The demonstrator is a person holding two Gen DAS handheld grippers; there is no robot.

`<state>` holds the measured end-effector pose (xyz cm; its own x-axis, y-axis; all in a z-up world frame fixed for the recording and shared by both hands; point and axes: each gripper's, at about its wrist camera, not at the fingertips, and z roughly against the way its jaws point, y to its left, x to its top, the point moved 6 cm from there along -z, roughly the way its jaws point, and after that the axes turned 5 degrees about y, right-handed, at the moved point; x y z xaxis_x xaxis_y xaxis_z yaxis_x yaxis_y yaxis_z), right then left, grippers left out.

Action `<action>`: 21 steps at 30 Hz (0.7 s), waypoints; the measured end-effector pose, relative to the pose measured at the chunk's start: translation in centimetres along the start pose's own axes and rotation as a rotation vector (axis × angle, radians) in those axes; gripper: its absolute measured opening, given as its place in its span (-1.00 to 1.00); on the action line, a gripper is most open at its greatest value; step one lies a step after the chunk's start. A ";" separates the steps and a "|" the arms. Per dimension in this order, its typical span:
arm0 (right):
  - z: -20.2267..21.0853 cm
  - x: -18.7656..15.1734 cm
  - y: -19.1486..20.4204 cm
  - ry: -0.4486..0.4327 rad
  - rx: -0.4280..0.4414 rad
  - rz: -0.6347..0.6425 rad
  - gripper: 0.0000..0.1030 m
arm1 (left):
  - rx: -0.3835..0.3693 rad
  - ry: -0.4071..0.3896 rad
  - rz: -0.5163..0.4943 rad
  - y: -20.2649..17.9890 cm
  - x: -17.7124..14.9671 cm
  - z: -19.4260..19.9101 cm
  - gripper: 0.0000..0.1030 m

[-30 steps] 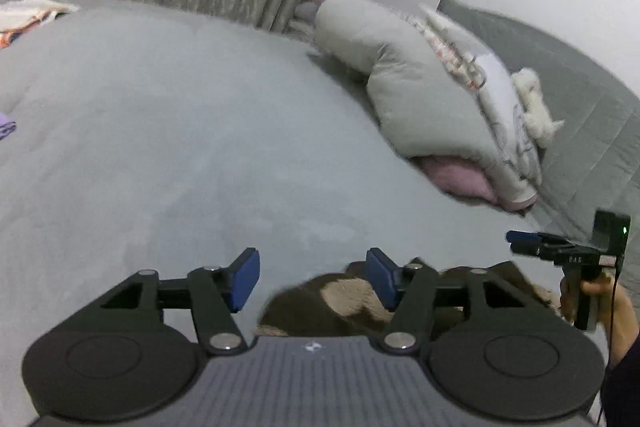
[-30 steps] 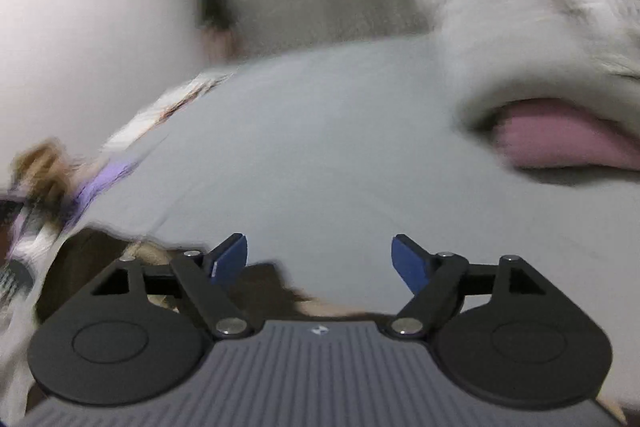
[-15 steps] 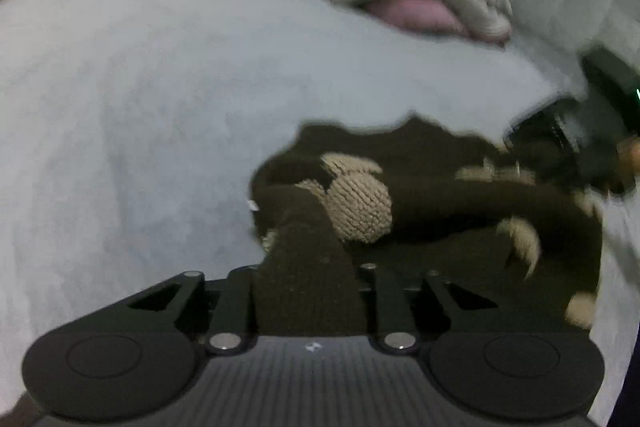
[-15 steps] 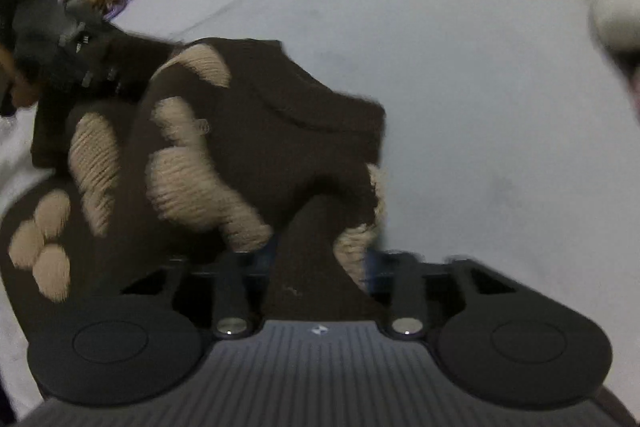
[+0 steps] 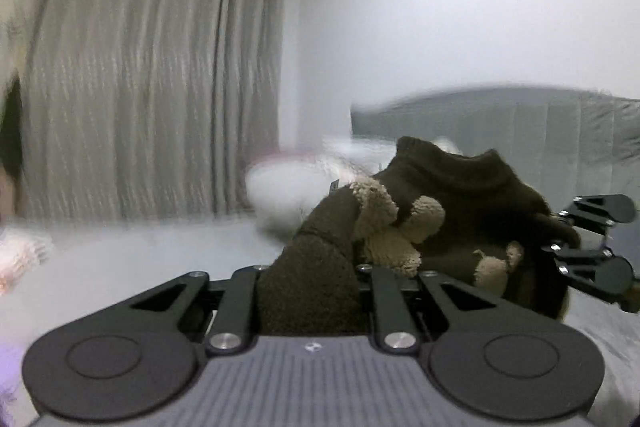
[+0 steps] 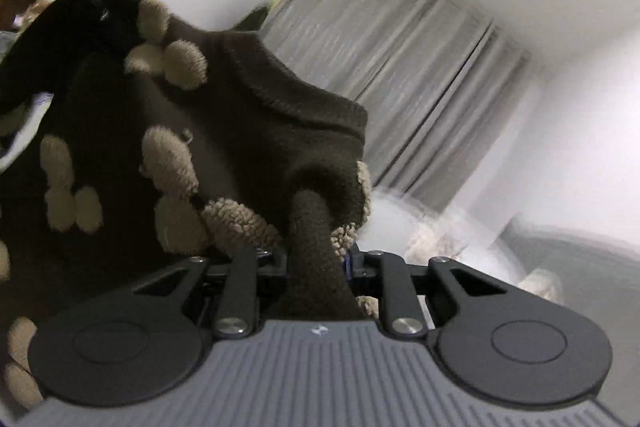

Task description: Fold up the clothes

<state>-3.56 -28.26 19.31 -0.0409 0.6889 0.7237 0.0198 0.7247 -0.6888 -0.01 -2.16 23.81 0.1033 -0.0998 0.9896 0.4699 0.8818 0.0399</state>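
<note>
In the left wrist view, the left gripper (image 5: 312, 269) has its jaws drawn in tight on a thick fold of the dark brown knitted sweater with fluffy beige patches (image 5: 460, 203); they have just been closing, and the fabric fills the gap between them. The sweater is off the grey bed cover (image 5: 120, 267) and bunched in the air, stretching across to the right gripper (image 5: 560, 235), seen at the right edge with knit pinched at its tips. Behind are the grey pleated curtain (image 5: 152, 87), the grey padded headboard (image 5: 520, 123) and a blurred pale pillow heap (image 5: 296, 183). In the right wrist view, the right gripper (image 6: 316, 261) is likewise clamped narrow on a rolled ridge of the same sweater (image 6: 224, 131), its jaws having just been closing with the cloth between them, and the ribbed neckline runs diagonally above it. The picture is tilted and smeared, so the bed is hardly visible here. The risk, as I judge it, is that both grips hold a gathered lump rather than a clean edge: layers may be caught together, so the garment may hang twisted and not spread flat. The heavy knit could also creep out of one grip during a quick swing, or land on the pillows if set down too far back.
</note>
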 end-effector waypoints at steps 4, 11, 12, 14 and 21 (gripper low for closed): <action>2.9 3.6 -2.2 -0.106 -0.092 0.070 -0.51 | 0.013 -0.075 -0.014 0.0 5.5 4.2 -0.66; 9.9 10.6 -8.8 -0.250 -0.209 0.087 -0.46 | -0.039 -0.231 -0.097 -2.3 13.1 14.8 -0.60; 11.3 11.3 -9.5 -0.268 -0.215 0.083 -0.44 | -0.049 -0.245 -0.105 -2.7 13.6 16.3 -0.57; 13.4 12.0 -10.5 -0.292 -0.208 0.066 -0.41 | -0.065 -0.267 -0.126 -3.8 14.1 18.4 -0.51; 14.3 10.8 -11.5 -0.269 -0.097 0.022 -0.35 | -0.044 -0.167 -0.173 -5.2 12.3 17.4 -0.46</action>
<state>-18.48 -29.39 34.40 -0.3030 0.6853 0.6622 0.1187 0.7166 -0.6873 -16.45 0.00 38.16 -0.1264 -0.1669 0.9778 0.5065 0.8367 0.2083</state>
